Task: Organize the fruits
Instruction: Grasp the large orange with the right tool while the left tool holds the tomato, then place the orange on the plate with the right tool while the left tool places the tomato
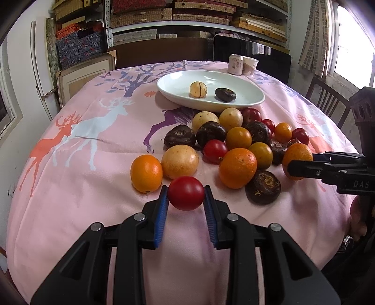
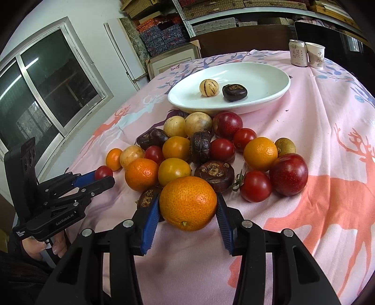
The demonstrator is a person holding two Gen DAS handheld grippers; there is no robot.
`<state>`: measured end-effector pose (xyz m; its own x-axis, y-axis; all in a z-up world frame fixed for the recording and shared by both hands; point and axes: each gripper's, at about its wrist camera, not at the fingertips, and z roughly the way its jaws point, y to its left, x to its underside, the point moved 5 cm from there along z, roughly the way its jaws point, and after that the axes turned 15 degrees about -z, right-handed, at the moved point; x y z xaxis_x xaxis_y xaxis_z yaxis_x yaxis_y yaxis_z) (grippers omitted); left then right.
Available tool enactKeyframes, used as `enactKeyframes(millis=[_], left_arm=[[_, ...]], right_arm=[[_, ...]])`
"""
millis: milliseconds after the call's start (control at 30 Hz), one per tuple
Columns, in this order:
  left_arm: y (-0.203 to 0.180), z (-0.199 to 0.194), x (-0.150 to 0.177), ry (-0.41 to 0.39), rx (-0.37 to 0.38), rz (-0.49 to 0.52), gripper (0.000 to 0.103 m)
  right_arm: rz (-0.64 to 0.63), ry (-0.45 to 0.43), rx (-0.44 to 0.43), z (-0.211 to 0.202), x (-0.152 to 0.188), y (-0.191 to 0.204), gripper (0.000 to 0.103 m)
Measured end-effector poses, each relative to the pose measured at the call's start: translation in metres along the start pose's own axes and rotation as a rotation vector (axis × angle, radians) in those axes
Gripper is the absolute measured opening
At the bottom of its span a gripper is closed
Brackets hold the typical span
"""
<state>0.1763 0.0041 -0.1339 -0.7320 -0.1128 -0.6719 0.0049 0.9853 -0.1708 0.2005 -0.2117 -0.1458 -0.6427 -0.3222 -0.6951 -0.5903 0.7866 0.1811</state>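
Note:
My left gripper (image 1: pixel 186 193) is shut on a red tomato (image 1: pixel 186 192), at the near edge of the fruit pile. My right gripper (image 2: pixel 187 204) is shut on an orange (image 2: pixel 188 203) at the pile's right side; it also shows in the left wrist view (image 1: pixel 297 164). The white oval plate (image 1: pixel 248 81) lies behind the pile and holds a pale striped fruit (image 1: pixel 198 89) and a dark water chestnut (image 1: pixel 225 94). The pile (image 2: pixel 199 150) mixes oranges, tomatoes, pale yellow fruits, dark water chestnuts and red plums on the pink deer tablecloth.
A drink can (image 1: pixel 235 63) and a paper cup (image 1: pixel 250 65) stand behind the plate. A wooden chair (image 1: pixel 328 98) is at the table's right. Shelves of boxes (image 1: pixel 164 14) fill the back wall. A window (image 2: pixel 46 89) is at the left.

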Motion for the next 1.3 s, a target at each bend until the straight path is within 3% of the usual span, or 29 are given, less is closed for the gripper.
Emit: enactKeyframes(millis=[667, 867, 1033, 1300], left_arm=[[-0.011, -0.011, -0.012, -0.01, 0.032, 0.007, 0.029], [-0.024, -0.011, -0.051, -0.036, 0.059, 0.025, 0.029], [-0.041, 0.012, -0.1, -0.047, 0.09, 0.025, 0.029], [-0.061, 0.087, -0.162, 0.001, 0.081, 0.009, 0.029]], right_arm=[[0.08, -0.095, 0.055, -0.039, 0.002, -0.044, 0.047], [0.086, -0.167, 0.108, -0.061, -0.026, -0.072, 0.047], [0.067, -0.222, 0.124, -0.066, -0.066, -0.091, 0.047], [0.061, -0.184, 0.135, -0.017, -0.135, -0.12, 0.047]])
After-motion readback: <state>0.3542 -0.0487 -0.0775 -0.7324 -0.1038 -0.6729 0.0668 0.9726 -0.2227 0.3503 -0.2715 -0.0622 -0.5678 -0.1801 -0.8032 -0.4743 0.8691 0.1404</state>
